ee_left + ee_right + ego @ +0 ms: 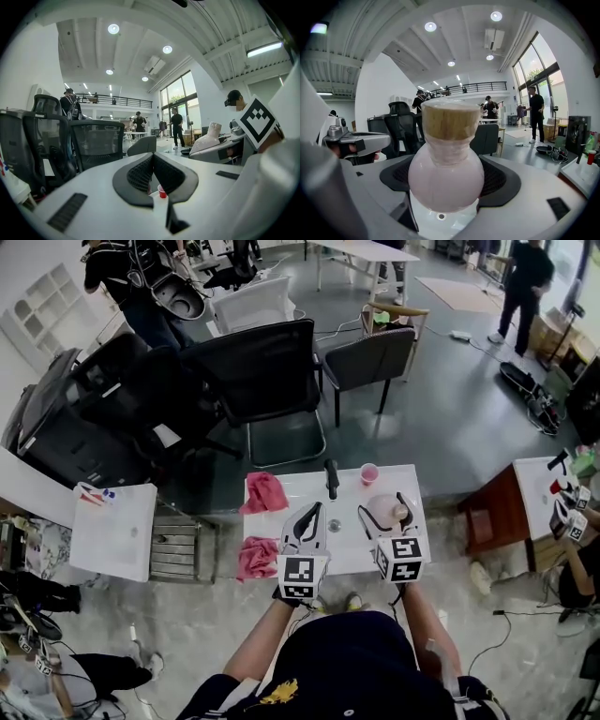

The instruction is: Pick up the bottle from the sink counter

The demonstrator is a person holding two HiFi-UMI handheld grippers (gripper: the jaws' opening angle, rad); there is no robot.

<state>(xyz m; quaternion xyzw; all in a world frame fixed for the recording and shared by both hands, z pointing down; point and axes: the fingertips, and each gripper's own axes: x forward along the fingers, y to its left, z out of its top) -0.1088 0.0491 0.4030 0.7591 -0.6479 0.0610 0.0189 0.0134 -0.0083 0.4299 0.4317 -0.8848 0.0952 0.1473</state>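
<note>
A round pale-pink bottle [385,513] with a cork-coloured top sits between the jaws of my right gripper [382,504], which is shut on it. In the right gripper view the bottle [446,161] fills the middle, with the dark pads [502,180] against its belly. A white basin with a drain hole [440,216] shows just below it. I cannot tell whether the bottle rests on the basin or hangs above it. My left gripper [313,509] is over the middle of the white sink counter [349,547]. Its jaws [153,158] are shut on nothing.
A black faucet [331,479] and a small red cup [369,473] stand at the counter's far edge. Two pink cloths [265,492] [257,557] lie at its left end. Black chairs [262,381] stand beyond, with a white cabinet [112,531] to the left and a brown table [492,512] to the right.
</note>
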